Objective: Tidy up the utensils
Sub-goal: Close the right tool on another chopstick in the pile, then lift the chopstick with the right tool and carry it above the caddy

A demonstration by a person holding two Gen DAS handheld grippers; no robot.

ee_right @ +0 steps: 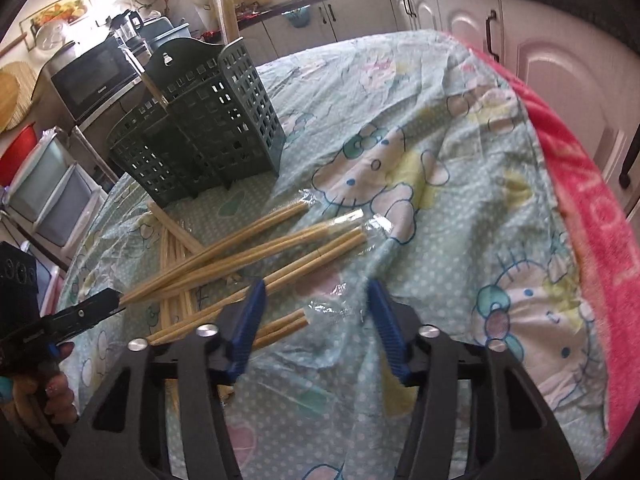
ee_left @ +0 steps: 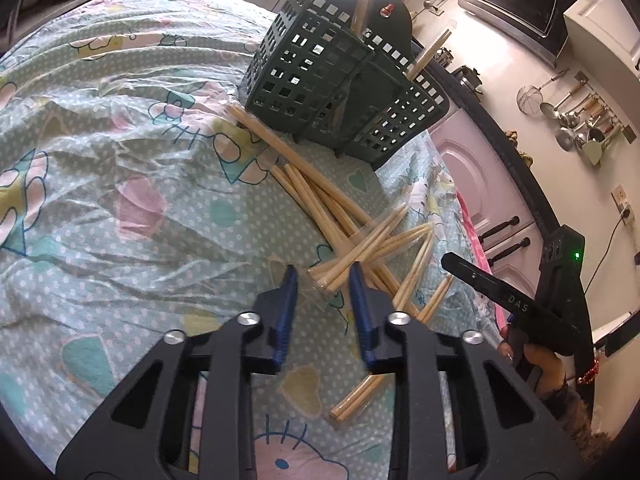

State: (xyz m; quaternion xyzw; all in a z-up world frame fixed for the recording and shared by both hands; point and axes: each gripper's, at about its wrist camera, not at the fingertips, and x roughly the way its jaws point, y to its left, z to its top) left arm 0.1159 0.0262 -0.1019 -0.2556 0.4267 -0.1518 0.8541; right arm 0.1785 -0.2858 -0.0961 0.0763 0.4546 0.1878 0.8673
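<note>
Left gripper (ee_left: 323,282) fingers pinch chopstick ends (ee_left: 325,280); right gripper (ee_right: 318,294) fingers apart over wrapped chopsticks (ee_right: 280,326).

Home kitchen: microwave (ee_right: 94,76), hanging ladles (ee_left: 576,120), cabinets (ee_right: 452,12).

Pale matt wooden chopsticks (ee_left: 340,216), some in glossy clear plastic wrap (ee_right: 376,226), lie on the soft, wrinkled printed cloth (ee_left: 120,152) I work over; beside them a dark green perforated plastic caddy (ee_left: 340,84), my claws' ribbed blue pads (ee_left: 286,312) matt.
</note>
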